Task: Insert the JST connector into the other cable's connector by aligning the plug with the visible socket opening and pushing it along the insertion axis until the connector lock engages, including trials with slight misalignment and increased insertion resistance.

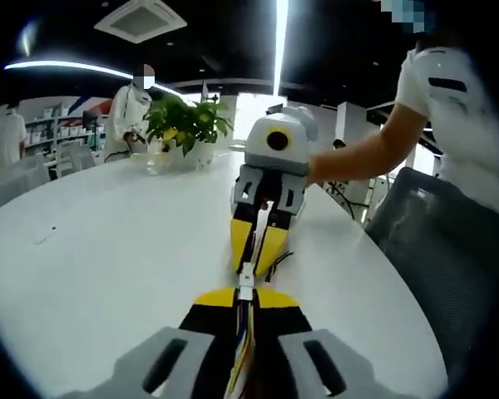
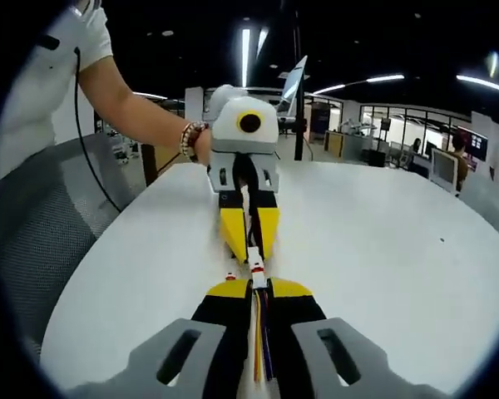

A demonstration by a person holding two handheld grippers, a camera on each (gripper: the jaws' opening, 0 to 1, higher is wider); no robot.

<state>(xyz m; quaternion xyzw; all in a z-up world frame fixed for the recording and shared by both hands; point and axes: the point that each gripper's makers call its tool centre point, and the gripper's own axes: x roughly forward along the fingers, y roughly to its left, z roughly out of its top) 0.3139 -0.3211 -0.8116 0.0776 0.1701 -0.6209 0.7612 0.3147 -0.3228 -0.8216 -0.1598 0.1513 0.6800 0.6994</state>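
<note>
connectors: two small white JST housings meet nose to nose between the two grippers, just above the table; left-held one (image 1: 246, 287), right-held one (image 2: 257, 277)
mating: housings touching in line; too small to tell whether the lock is seated
left cable: multicoloured wires (image 1: 243, 341) run back from the connector between the left gripper's jaws
right cable: orange, yellow and dark wires (image 2: 260, 337) run back between the right gripper's jaws
left gripper: (image 1: 244, 293) yellow-tipped black jaws pinched tight on its connector, no gap beyond the wire bundle; in the right gripper view it faces the camera, jaws pointing down toward the joint
right gripper: (image 2: 258, 285) jaws closed around its connector the same way; in the left gripper view it comes in opposite, yellow tips converging on the joint
person: bare forearm (image 1: 362, 154), white short-sleeved shirt, bracelet at the wrist (image 2: 188, 138)
table: white, rounded edge (image 1: 100, 249)
chair: grey mesh seat (image 1: 437, 241) just beside the table edge
background: potted green plant (image 1: 187, 125) at the far end of the table, another person in white (image 1: 126, 116) behind it
</note>
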